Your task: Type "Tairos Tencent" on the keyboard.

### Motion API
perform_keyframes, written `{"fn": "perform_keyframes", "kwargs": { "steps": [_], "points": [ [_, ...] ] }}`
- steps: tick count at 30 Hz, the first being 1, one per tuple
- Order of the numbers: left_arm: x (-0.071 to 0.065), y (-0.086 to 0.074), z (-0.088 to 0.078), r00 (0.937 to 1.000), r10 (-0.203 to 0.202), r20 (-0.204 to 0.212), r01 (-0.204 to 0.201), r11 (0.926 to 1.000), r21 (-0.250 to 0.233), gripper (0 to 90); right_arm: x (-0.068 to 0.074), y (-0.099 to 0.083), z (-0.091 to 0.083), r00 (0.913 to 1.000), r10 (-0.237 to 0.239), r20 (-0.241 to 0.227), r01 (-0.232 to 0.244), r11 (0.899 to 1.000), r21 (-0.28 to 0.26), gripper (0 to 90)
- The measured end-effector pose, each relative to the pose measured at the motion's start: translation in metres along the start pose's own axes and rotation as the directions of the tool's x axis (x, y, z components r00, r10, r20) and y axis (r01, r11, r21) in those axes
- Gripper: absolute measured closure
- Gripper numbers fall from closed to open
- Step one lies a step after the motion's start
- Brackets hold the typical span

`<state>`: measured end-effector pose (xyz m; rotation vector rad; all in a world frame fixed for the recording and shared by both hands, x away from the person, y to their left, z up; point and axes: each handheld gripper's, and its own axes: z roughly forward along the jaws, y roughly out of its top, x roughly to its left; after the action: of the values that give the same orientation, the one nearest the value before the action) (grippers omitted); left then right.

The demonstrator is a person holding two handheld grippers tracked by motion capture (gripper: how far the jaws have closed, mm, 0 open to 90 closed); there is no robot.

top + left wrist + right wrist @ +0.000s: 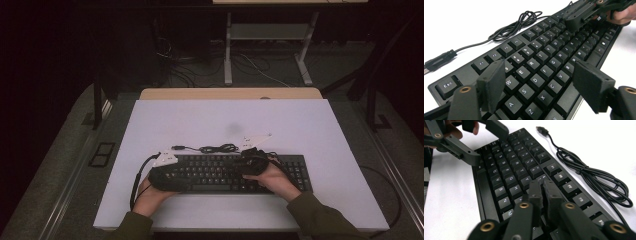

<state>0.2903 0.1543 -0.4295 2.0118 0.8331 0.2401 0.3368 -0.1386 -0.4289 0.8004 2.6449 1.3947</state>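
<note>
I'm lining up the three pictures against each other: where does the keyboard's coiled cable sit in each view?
High view: the coiled cable lies on the white table just behind the keyboard, near the middle.
Left gripper view: upper left of centre, beyond the function keys.
Right gripper view: right side, beside the keyboard's far edge.
Shared landmark: the cable's USB plug.

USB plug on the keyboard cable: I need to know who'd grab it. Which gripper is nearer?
Left. The left gripper sits over the keyboard's left end, just below the USB plug. The right gripper is over the keyboard's middle-right, past the coiled cable.
</note>
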Motion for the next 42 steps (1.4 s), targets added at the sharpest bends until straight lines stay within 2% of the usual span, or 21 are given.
{"fn": "perform_keyframes", "kwargs": {
  "steps": [10, 42],
  "points": [
    [-0.001, 0.000, 0.002, 1.0000, 0.002, -0.002, -0.002, 1.0000, -0.003, 18.7, 0.000, -0.001, 0.006, 1.0000, -0.001, -0.005, 0.002, 0.999, 0.037, 89.5],
    [-0.001, -0.001, 0.004, 1.0000, 0.001, 0.004, -0.001, 1.0000, 0.004, 18.4, 0.000, -0.001, 0.014, 0.9995, 0.026, 0.019, -0.028, 0.996, 0.091, 89.5]
  ]
}}
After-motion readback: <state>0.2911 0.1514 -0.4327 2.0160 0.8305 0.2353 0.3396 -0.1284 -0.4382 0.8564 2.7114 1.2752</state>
